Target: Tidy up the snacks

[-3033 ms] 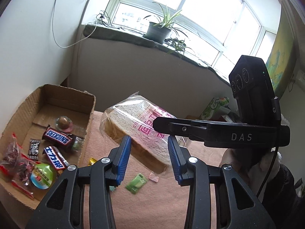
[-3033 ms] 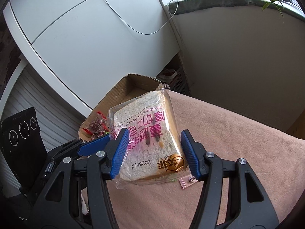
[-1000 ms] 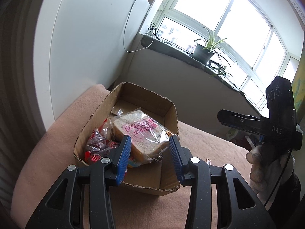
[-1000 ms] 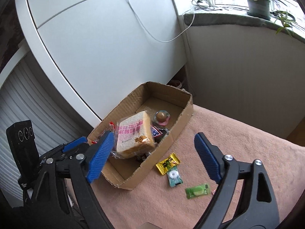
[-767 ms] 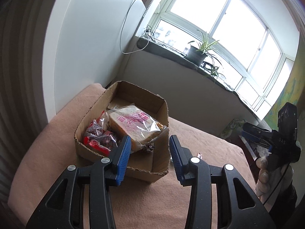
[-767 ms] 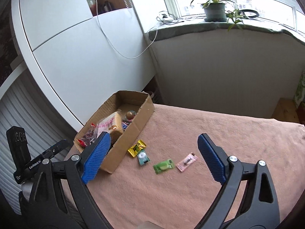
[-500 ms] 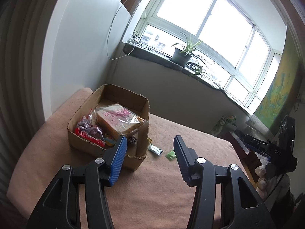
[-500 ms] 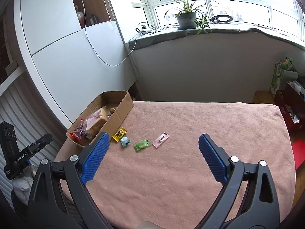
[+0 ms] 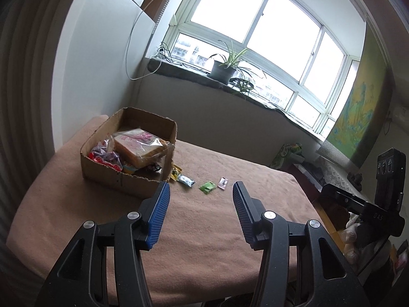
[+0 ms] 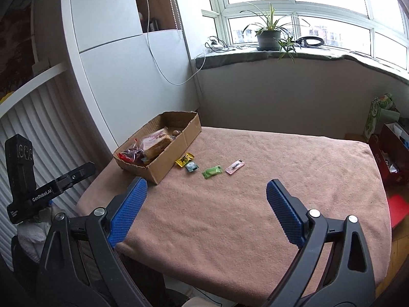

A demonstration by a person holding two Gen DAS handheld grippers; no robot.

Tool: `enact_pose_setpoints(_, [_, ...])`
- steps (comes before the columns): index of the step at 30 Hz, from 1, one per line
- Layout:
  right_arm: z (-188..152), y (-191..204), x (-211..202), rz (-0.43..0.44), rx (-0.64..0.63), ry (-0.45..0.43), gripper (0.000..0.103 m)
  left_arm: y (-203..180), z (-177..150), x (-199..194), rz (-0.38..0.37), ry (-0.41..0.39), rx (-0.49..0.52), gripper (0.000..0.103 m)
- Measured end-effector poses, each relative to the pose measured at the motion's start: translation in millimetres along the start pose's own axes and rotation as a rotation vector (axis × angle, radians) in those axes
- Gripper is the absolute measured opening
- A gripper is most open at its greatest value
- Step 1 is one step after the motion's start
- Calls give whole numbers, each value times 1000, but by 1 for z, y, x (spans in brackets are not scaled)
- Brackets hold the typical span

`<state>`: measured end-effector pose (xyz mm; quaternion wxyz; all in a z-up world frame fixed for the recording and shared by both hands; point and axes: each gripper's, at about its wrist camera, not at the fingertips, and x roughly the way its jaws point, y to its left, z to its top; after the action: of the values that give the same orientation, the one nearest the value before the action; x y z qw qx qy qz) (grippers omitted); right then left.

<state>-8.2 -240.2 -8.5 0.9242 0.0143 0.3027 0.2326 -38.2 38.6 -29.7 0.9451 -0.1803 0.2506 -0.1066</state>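
1. Your left gripper (image 9: pixel 199 204) hangs above the near part of the blanket (image 10: pixel 255 204), jaws partly apart with nothing between them; they have just been opening.
2. Your right gripper (image 10: pixel 204 204) is spread wide and empty, also over the near part of the blanket, well back from the snacks.
3. The box (image 10: pixel 163 166) sits at the far left corner of the blanket, by the white cabinet (image 10: pixel 127 64).
4. Inside the box: the bread (image 9: pixel 138 148) in its clear bag, tilted, resting on other packets; red-wrapped snacks (image 9: pixel 104 157) lie at the near left end.
5. Four small packets lie loose on the blanket in a row, just beside the box's right wall:
   - yellow packet (image 10: pixel 184 159), nearest the box;
   - teal packet (image 10: pixel 191 166), just beside the yellow one;
   - green packet (image 10: pixel 212 172), a little further right;
   - pink packet (image 10: pixel 235 166), furthest right.
6. None of the four touches either of your grippers.
7. A potted plant (image 10: pixel 268 35) stands on the windowsill behind.
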Motion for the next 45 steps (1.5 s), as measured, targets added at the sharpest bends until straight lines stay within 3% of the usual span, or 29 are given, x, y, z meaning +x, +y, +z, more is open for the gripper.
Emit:
enact_pose_setpoints(11, [-6,7,-14,-9,-27,-30,96,-11,-14,-2,1,3,42,50])
enact_pose_setpoints(17, [-3,-7,9,-18,-12,3,96,-16,-23,27,-4,64,76,50])
enact_pose_setpoints(20, [-2,-15,30,-22,-21,40,91,-13,-24,47,-9,98,59,50])
enact_pose_setpoints(23, [5,-26,58,16,-5,92,81,-11,-25,67,-14,137,61,50])
enact_pose_setpoints(28, [35,-38,129,145,34,212,48,-2,-22,83,-5,158,37,50])
enact_pose_setpoints(30, [46,-37,165,212,48,276,45,3,-19,85,-6,161,24,50])
enact_pose_setpoints(34, [59,-21,238,278,39,392,27,14,-14,87,-3,162,-1,50])
enact_pose_setpoints(39, [59,6,310,260,-38,497,18,28,-9,88,-5,174,-30,50])
enact_pose_setpoints(45, [55,25,353,255,-86,560,18,46,-2,87,-3,176,-64,50])
